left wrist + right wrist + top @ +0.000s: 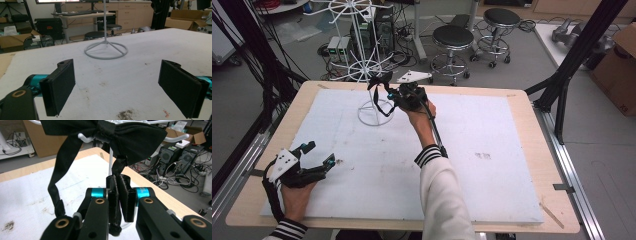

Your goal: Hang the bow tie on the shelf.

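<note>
A black bow tie [380, 80] [130, 137] hangs from a hook of the white wire rack [362, 55], whose round base [106, 50] stands on the white mat at the table's far middle. My right gripper [394, 95] [119, 195] is just under the tie, shut on one end of its strap [120, 165]. The other strap end [53, 185] dangles loose to the left. My left gripper [319, 152] [117, 87] rests low over the mat's front left corner, open, with nothing between its pads.
The white mat [492, 130] covers most of the wooden table [532, 115]. Two black stools [453, 37] and cables stand on the floor behind the table. A black frame post [579, 50] rises at the right, near a cardboard box [619, 70].
</note>
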Demonstrator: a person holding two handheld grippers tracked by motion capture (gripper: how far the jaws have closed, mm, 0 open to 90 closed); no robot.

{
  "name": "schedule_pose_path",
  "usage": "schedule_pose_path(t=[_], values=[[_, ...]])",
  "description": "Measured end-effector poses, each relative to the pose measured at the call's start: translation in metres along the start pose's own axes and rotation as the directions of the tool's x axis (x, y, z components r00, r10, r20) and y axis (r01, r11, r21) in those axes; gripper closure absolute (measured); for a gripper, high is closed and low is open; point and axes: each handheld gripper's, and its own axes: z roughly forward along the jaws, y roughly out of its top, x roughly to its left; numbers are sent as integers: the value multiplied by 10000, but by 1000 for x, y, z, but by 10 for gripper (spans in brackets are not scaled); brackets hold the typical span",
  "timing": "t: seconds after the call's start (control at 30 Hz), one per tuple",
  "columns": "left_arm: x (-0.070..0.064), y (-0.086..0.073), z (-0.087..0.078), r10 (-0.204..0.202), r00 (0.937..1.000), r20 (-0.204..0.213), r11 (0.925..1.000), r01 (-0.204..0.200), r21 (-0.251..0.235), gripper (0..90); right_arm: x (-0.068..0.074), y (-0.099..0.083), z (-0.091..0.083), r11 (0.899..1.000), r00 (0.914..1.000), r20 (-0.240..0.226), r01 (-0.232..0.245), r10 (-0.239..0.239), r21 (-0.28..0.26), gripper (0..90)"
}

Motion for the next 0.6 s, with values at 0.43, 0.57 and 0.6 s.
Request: schedule_pose_path(t=[0.43,0.57,0.6], values=[[0,0,0,15,10000,-33,10000,-15,18,144,8,-4,-8,9979,9996,35,-294,292,579,284],[-1,0,0,41,10000,-19,10000,-41,6,144,6,-9,-22,9972,9988,89,-483,478,565,150],[-1,0,0,71,10000,-25,10000,-71,11,144,4,-14,-33,9972,9979,34,-647,646,379,120]])
